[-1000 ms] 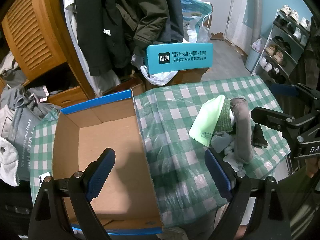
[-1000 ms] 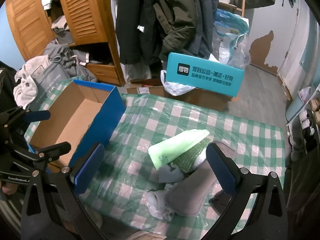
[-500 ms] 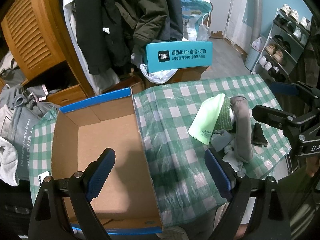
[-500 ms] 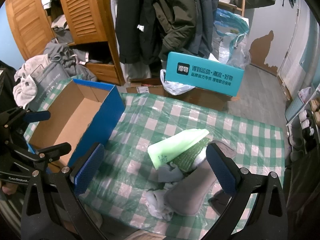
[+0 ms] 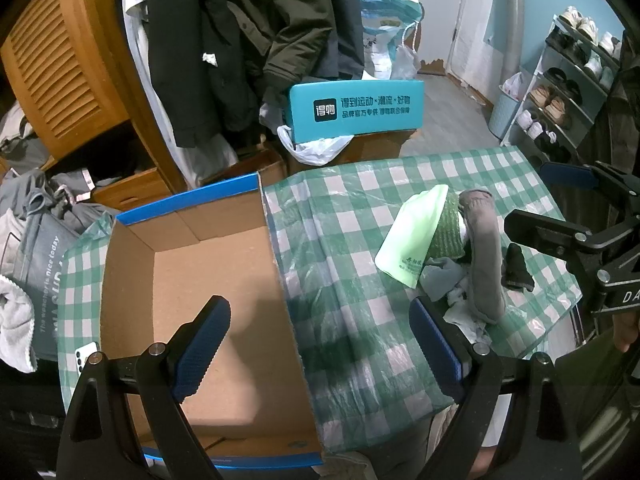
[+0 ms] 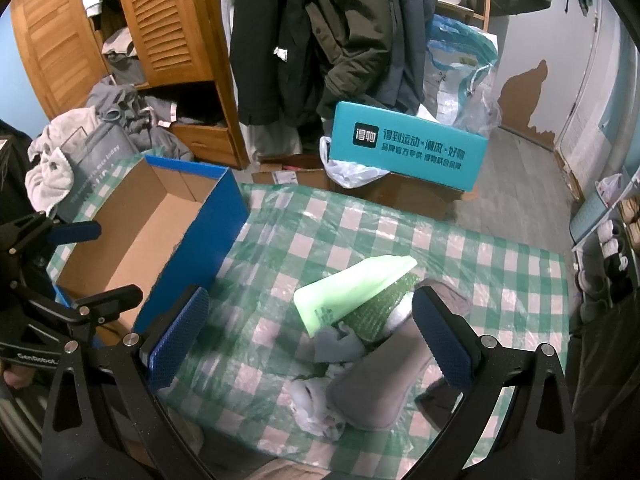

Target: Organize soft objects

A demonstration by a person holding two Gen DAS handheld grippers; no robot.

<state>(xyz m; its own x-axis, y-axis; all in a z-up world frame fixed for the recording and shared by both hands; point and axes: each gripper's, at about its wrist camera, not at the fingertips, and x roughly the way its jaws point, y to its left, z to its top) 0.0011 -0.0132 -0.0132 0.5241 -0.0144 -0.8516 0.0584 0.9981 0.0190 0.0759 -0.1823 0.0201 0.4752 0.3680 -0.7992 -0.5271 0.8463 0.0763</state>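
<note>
1. The left tool (image 5: 320,344) is hovering above the near edge of the desk (image 5: 344,240), its blue-padded fingers (image 5: 202,346) spread wide and gripping nothing; one finger is hanging over the box, the other over the checked cloth.
2. The right tool (image 6: 312,344) is likewise standing wide and empty, poised above the pile of soft things, with its right finger (image 6: 442,340) overlapping the grey piece in that view.
3. The open cardboard box (image 5: 192,280) with blue outer walls is sitting on the left part of the desk, its brown inside showing nothing in it.
4. The soft objects are lying in a heap on the right part of the desk, well apart from the box: a pale green pouch (image 6: 352,292) is resting on a dark green textured cloth (image 6: 380,312), and a long grey sock-like piece (image 5: 484,256) is lying just beside them, touching the heap.
5. Smaller light grey and white bits of fabric (image 6: 316,400) are bunching at the near end of the heap, and a small black item (image 5: 518,268) is lying just beyond the grey piece near the desk's right edge.
6. A white phone (image 5: 86,356) is peeking out on the desk beside the box's left wall.
7. A teal printed box (image 6: 408,148) is standing behind the desk, in front of hanging dark coats (image 6: 320,32).
</note>
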